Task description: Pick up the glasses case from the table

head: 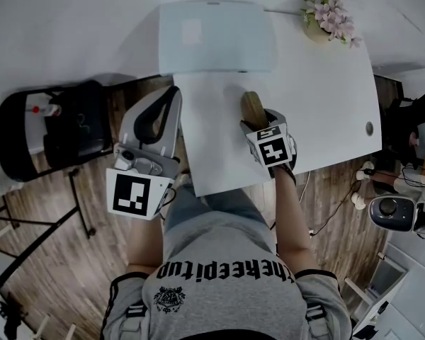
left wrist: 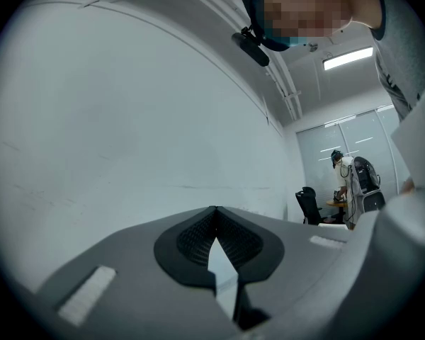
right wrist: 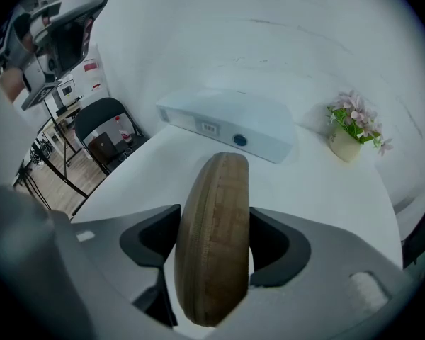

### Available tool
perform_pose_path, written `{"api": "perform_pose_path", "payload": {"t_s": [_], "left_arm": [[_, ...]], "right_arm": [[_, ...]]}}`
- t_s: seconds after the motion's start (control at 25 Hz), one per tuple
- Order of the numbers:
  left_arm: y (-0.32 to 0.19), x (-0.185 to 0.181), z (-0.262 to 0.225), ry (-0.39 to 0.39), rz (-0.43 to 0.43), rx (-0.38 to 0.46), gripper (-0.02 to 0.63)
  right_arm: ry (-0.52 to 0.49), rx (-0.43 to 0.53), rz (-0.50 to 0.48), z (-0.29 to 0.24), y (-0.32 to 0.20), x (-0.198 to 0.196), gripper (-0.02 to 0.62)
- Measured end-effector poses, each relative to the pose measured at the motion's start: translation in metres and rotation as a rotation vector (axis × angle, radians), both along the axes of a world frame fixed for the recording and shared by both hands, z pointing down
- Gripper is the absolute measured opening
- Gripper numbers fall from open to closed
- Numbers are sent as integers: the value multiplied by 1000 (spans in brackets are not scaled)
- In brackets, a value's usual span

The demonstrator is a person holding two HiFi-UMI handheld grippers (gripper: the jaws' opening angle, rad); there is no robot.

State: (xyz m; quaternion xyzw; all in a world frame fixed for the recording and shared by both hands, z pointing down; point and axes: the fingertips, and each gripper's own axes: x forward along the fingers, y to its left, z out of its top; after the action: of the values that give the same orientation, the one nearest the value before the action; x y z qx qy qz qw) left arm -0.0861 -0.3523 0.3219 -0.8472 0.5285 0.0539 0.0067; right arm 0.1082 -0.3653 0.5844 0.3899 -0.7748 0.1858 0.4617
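The glasses case [head: 253, 108], a tan woven oval, lies on the white table [head: 326, 105] near its front edge. My right gripper [head: 258, 122] points steeply down over its near end. In the right gripper view the case [right wrist: 219, 190] fills the gap between the wide-spread jaws of the right gripper [right wrist: 214, 227], a dark pad close on each side, with no clear squeeze on it. My left gripper [head: 173, 92] hangs off the table's left edge, jaws together and holding nothing. The left gripper view shows the left gripper [left wrist: 216, 212] with its pads meeting, facing a bare white wall.
A flat white box [head: 216, 37] sits at the table's far edge, with a small pot of pink flowers [head: 329, 20] to its right. A black chair [head: 57, 129] stands on the wooden floor at the left. Cables and equipment lie on the floor at the right.
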Motion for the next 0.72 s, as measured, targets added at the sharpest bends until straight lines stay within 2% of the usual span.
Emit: {"api": "perform_pose_path", "payload": {"t_s": [0.36,0.72], "left_arm": [[7,-1,-4,-5,5,11,18],[17,5,-11,-10,36,34,18]], "right_arm": [[-4,33,15,-5,4,0,268],[-176,139,135,-38,6,6,268]]}}
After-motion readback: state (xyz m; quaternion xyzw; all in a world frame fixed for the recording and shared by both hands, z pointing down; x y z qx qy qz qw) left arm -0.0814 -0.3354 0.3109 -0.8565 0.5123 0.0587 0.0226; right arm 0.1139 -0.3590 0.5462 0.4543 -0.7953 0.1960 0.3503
